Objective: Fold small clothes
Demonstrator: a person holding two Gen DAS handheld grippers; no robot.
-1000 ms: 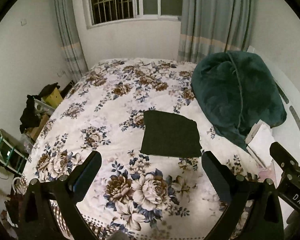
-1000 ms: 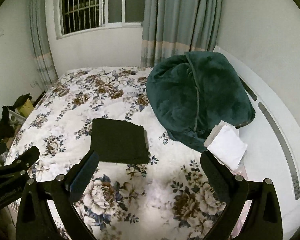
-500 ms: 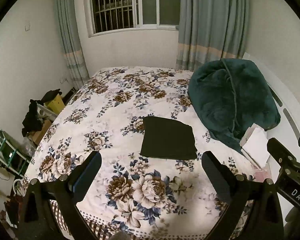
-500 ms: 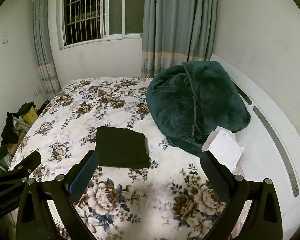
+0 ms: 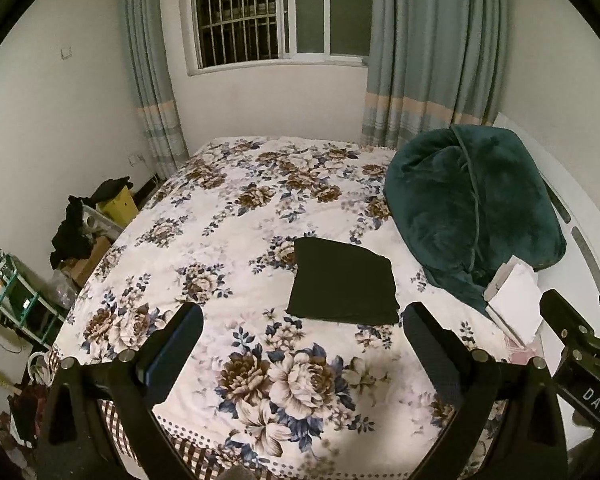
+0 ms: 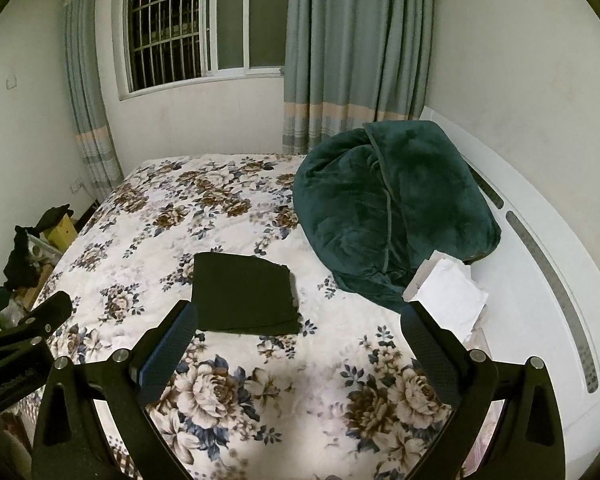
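Note:
A dark garment (image 5: 342,282) lies folded into a flat rectangle on the flowered bedspread (image 5: 236,216); it also shows in the right wrist view (image 6: 244,294). My left gripper (image 5: 302,344) is open and empty, held above the bed's near edge, well short of the garment. My right gripper (image 6: 300,344) is open and empty too, above the near part of the bed, with the garment just beyond its left finger (image 6: 168,352). Each gripper shows at the edge of the other's view.
A bulky dark green blanket (image 5: 472,204) is heaped at the right by the white headboard (image 6: 540,232). White folded items (image 5: 516,300) lie beside it. Clutter and boxes (image 5: 88,232) stand on the floor at the left. A barred window (image 5: 240,12) and curtains are behind.
Both grippers have drawn back and up from the bed, so the folded garment looks smaller and farther. The garment has not moved. Both stay open.

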